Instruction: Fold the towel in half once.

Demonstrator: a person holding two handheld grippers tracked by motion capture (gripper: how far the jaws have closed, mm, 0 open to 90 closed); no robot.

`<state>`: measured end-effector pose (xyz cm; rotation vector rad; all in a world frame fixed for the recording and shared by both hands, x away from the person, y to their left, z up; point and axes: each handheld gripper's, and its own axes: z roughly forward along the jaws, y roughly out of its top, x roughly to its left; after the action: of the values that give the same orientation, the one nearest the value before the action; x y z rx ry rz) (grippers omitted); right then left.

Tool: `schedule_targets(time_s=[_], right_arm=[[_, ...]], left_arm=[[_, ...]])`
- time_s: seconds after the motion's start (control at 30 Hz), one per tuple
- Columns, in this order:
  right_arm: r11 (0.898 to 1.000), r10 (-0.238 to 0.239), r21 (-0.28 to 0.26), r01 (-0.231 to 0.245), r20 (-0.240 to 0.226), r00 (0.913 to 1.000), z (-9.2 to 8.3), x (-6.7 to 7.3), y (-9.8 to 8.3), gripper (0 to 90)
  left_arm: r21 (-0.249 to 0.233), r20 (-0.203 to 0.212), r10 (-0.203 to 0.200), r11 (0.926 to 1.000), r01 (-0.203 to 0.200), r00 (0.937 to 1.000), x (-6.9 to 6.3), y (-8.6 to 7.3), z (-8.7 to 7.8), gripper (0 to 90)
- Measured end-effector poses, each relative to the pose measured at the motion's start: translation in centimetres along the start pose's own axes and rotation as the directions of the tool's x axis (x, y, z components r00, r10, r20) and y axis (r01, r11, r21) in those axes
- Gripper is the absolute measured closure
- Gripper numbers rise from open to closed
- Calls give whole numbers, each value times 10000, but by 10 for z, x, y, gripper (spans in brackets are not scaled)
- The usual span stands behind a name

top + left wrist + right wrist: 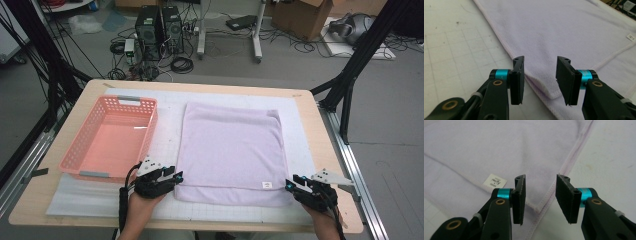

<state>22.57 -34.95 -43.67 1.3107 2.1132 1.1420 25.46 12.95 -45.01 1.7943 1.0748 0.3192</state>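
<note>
- Lilac towel (231,150) lies flat mid-table, folded w/ top layer short of near hem, tag at 5 o'clock.
- Left gripper (176,177) at its 7 o'clock corner, right gripper (289,184) at 5 — both spread, corner between jaws, not pinched yet; prob. set to lift for a fold.
- Pink basket (82,161) at 9 o'clock, empty — likely the drop-off.
- White grid mat (170,140) on wood table (320,165); cables, PC towers (159,27) on floor at 12.

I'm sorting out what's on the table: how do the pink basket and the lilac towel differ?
The basket is salmon pink, rigid and perforated, with raised walls; the towel is pale lilac, soft and lies flat, folded. The basket sits at the table's left, the towel at its middle. The towel bears a small white label; the basket has grey handles. Both rest on the white gridded mat.
</note>
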Motion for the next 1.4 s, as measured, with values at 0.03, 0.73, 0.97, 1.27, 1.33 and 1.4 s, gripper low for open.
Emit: schedule_targets(time_s=[0.03, 0.73, 0.97, 1.27, 1.33, 1.4], right_arm=[[10000, 10, 41, -10, -23, 10000, 0, 1, -1, 595], [9995, 302, -62, -301, 233, 9993, -9, 2, -6, 612], [9976, -213, 655, 206, 90, 9997, 8, 12, -5, 725], [9962, -561, 663, 557, 44, 9984, -4, 12, -6, 881], [9970, -584, 494, 588, -105, 9982, -10, 12, -6, 881], [9970, -614, 447, 625, -253, 9978, -15, 14, -7, 881]], left_arm=[[62, 28, 34, 10000, -34, 10000, 0, -1, -1, 585], [-5, 7, -67, 10000, 67, 10000, -11, -3, -8, 869], [-200, 237, -295, 9994, 300, 9993, -10, -4, -10, 871], [-560, 523, -587, 9965, 616, 9969, -12, -4, -23, 875], [-590, 548, -612, 9962, 644, 9966, -14, -7, -27, 875], [-582, 613, -683, 9957, 719, 9958, -16, -11, -31, 875]])
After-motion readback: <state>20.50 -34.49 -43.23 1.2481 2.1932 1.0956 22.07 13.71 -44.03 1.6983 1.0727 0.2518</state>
